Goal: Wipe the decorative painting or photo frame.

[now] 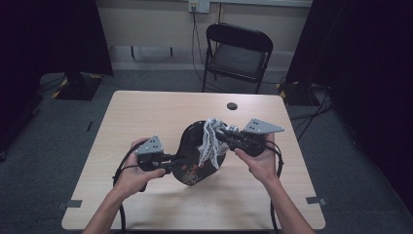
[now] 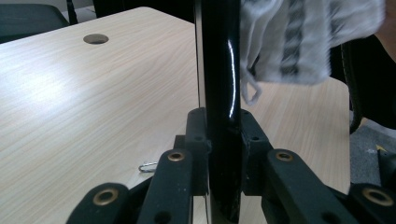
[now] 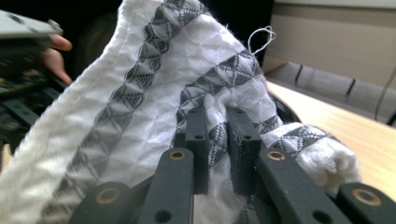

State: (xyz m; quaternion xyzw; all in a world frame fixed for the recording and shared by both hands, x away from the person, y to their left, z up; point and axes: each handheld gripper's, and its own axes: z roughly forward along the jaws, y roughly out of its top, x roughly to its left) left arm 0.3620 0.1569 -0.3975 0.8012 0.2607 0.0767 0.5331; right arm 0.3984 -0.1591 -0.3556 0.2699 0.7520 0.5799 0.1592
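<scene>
The left tongs (image 1: 176, 160) are pinching the rim of a black plate (image 1: 192, 146), holding it tilted above the table's (image 1: 146, 117) middle, toward its near edge; glossy, stiff, breakable, likely slippery; the right tongs (image 1: 221, 136) are gripping a soft, light cloth (image 1: 210, 139) against it.

Glossy black plate (image 1: 195, 146), woven white cloth (image 1: 210, 139), matt wood-grain table (image 1: 146, 112).

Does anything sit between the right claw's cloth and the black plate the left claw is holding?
Nothing visible. The right claw pinches the white patterned cloth, which already drapes against the glossy black plate clamped on edge by the left claw.
</scene>
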